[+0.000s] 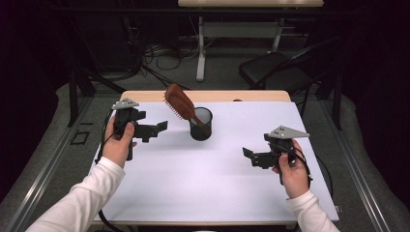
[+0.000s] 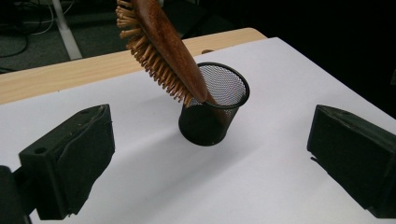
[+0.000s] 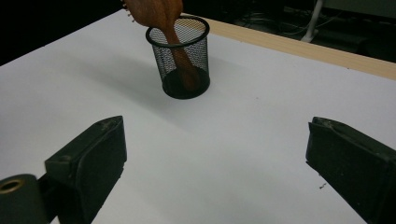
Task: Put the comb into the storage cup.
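A brown wooden hairbrush (image 1: 179, 102) (image 2: 161, 51) (image 3: 161, 16) stands handle-down in a black mesh cup (image 1: 200, 124) (image 2: 214, 112) (image 3: 181, 58) and leans to the left, bristles facing left and down. The cup sits on the white sheet near the table's back middle. My left gripper (image 1: 157, 130) (image 2: 210, 170) is held left of the cup, open, jaws wide apart with nothing between them. My right gripper (image 1: 250, 155) (image 3: 219, 172) hovers at the right of the sheet, open and empty, pointing toward the cup.
A white sheet (image 1: 217, 174) covers most of the wooden table (image 1: 145, 95), whose bare far edge shows behind the cup. Beyond the table are a dark folding chair (image 1: 275, 70), a white desk frame (image 1: 203, 48) and floor cables.
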Motion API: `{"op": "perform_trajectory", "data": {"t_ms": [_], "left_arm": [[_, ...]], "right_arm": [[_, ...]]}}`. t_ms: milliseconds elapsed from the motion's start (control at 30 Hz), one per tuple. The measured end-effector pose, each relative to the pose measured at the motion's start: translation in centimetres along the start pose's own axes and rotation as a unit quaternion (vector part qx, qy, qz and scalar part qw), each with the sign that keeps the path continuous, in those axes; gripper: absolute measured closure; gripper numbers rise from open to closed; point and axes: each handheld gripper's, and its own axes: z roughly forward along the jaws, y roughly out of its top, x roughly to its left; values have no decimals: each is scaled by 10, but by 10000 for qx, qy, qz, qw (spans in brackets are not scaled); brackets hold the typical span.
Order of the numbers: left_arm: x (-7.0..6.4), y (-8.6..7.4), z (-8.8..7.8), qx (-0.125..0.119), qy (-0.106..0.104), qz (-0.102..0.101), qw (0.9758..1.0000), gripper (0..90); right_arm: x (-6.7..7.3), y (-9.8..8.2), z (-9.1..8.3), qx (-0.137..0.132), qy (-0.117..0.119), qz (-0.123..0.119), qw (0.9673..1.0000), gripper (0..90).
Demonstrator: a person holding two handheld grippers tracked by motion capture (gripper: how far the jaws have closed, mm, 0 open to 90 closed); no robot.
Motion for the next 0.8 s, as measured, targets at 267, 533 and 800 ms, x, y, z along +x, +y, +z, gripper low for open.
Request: {"op": "perform_trajectory", "data": {"t_ms": [267,533,800], "left_arm": [[9,-17,-3,-66,74,-137,9999,11],[22,-34,-1,-111,122,-429,9989,11],[28,-42,0,-119,187,-476,9986,11]], "right_arm": [[-11,-13,-5,32,-100,143,9998,48],[-21,-23,-8,53,-240,254,9994,48],[-26,-28,-5,109,-327,287,9990,49]]}}
